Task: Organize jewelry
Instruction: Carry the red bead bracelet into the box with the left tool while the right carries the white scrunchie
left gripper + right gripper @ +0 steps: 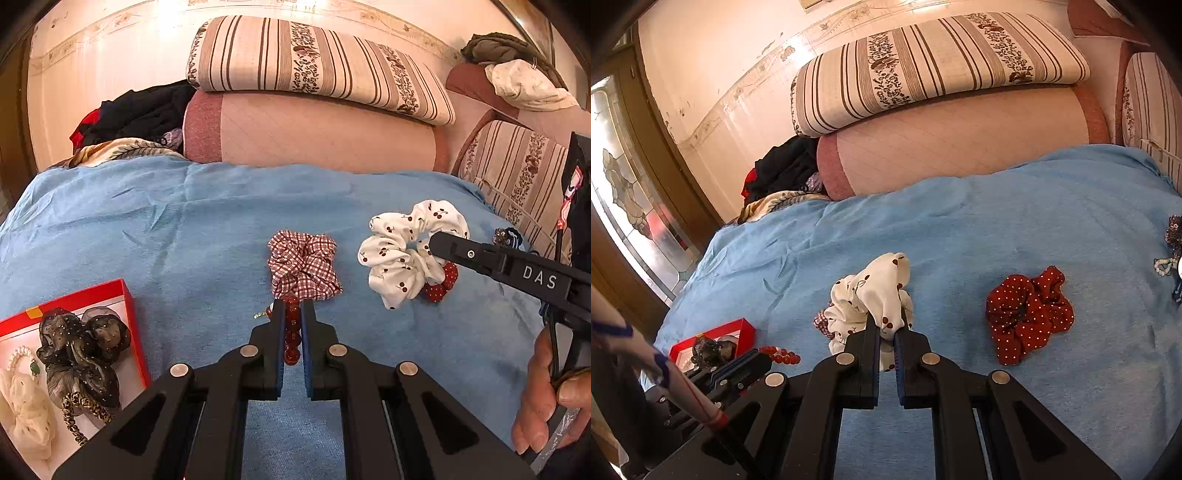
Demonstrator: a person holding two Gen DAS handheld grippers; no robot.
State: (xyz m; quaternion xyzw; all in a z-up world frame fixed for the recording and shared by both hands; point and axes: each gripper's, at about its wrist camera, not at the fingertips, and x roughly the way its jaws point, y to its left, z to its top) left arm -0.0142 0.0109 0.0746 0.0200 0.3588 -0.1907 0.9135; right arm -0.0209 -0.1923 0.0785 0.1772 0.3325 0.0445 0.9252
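Two items are in your grip at this moment. Your left gripper (pixel 293 325) is clenched on the red bead bracelet (pixel 292 334), whose beads run between the fingers. Your right gripper (pixel 886 325) is clamped on a fold of the white cherry-print scrocnhie (pixel 871 295), which looks lifted off the blue cloth (pixel 997 221).

Done so far, as far as the left view shows: the red box (pixel 127 295), at 8 o'clock from the left gripper, already holds a black gauze hair flower (pixel 83 347), a pearl bracelet (pixel 20 356), a cream lace piece (pixel 26 417) and a leopard-print band (pixel 83 406).

Left to do: the red gingham scrunchie (pixel 303 267), at 12 o'clock just beyond the left fingertips, and the red polka-dot scrunchie (pixel 1028 314), at 3 o'clock from the right gripper, lie loose on the cloth. At the far right edge of the right view sits a small cluster (pixel 1172 251) of sequinned and beaded pieces, too cropped to name. You appear to be roughly mid-task, with both held items yet to reach the box.
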